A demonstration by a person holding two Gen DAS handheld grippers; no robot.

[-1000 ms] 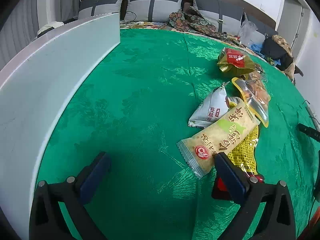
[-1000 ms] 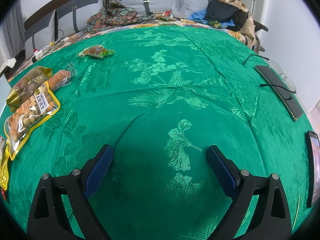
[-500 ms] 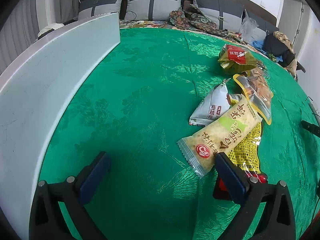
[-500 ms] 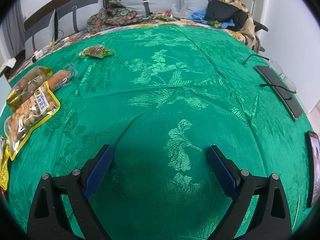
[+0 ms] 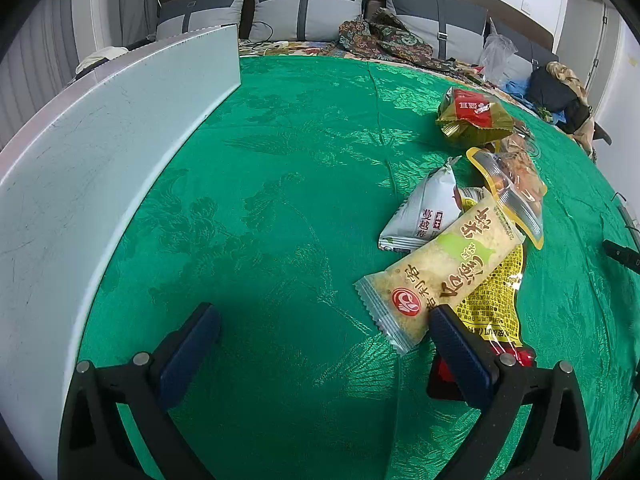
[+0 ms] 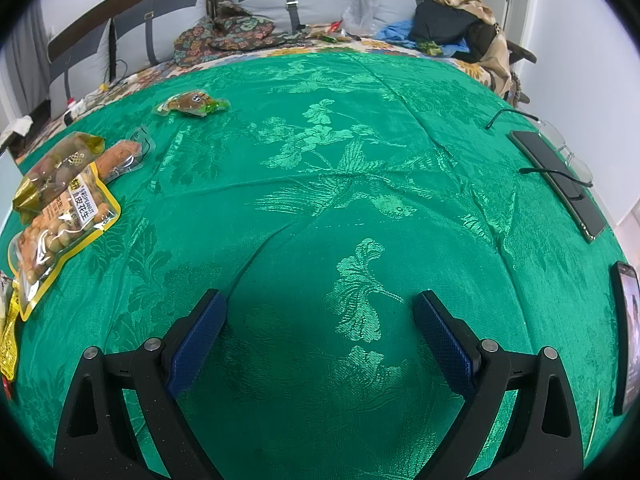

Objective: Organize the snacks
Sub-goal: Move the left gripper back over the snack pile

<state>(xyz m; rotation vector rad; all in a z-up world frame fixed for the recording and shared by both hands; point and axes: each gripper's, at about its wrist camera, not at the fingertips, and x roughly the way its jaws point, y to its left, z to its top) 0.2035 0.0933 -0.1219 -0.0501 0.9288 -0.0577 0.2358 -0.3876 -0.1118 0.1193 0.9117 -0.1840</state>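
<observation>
Slightly nearer than a second ago, the cream snack packet [image 5: 440, 276] is seen at the spread left gripper [image 5: 324, 316], its right finger [image 5: 456, 344] overlapping it. Nothing is held by the right gripper [image 6: 320, 312], parted over green cloth [image 6: 320, 184].

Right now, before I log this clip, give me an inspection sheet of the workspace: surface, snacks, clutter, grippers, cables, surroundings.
Surface: green patterned tablecloth, creased.
Job's things: beige rice cracker pack overlaps a yellow packet and a white pouch; peanut bag, gold-green bag and a lone small packet lie apart.
Clutter: phone, glasses, second phone at the right edge.
Grippers: left gripper open, empty, right finger beside the cracker pack; right gripper open over bare cloth.
Cables: black cable across the phone.
Surroundings: white panel on the left; cushions and clothes behind.
</observation>
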